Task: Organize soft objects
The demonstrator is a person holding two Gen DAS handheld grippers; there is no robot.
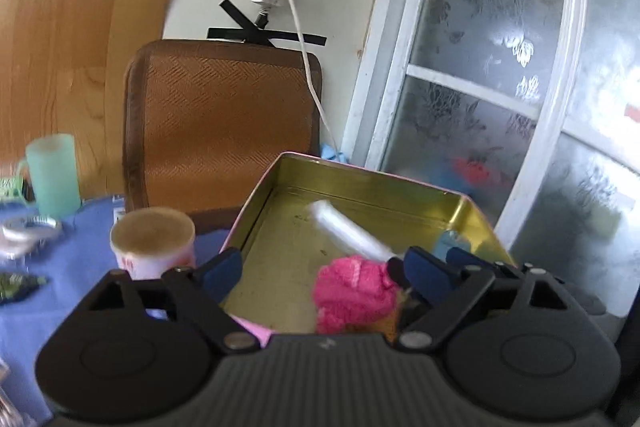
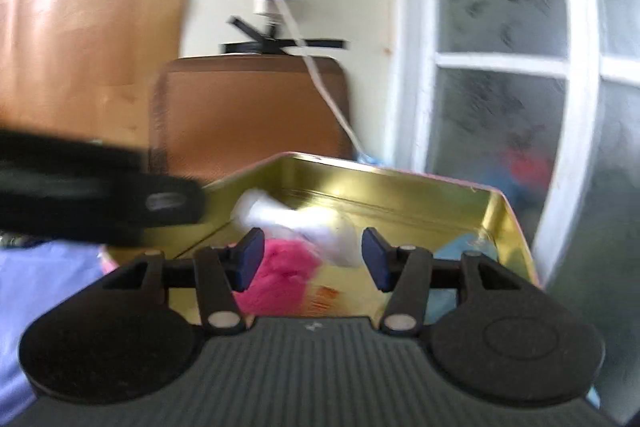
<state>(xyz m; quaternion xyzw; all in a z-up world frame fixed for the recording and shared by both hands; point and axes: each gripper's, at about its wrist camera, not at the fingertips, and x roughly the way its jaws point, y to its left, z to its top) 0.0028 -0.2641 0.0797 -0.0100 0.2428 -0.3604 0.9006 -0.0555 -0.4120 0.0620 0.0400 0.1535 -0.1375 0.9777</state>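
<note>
Left wrist view: left gripper jaws spread wide, nothing between the pads, hovering over the gold tin on the blue worktop. Pink fluffy ball and white roll lie inside the tin. Right gripper jaws about half apart, gripping nothing, above the same tin.

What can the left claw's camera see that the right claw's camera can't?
Only the left wrist view shows the green cup, the pink tub and small things on the blue cloth. Only the right wrist view shows the other claw's blurred black body crossing on the left. Both show the gold tin, the pink fluffy thing, the white roll, the brown chair back and the frosted window.
</note>
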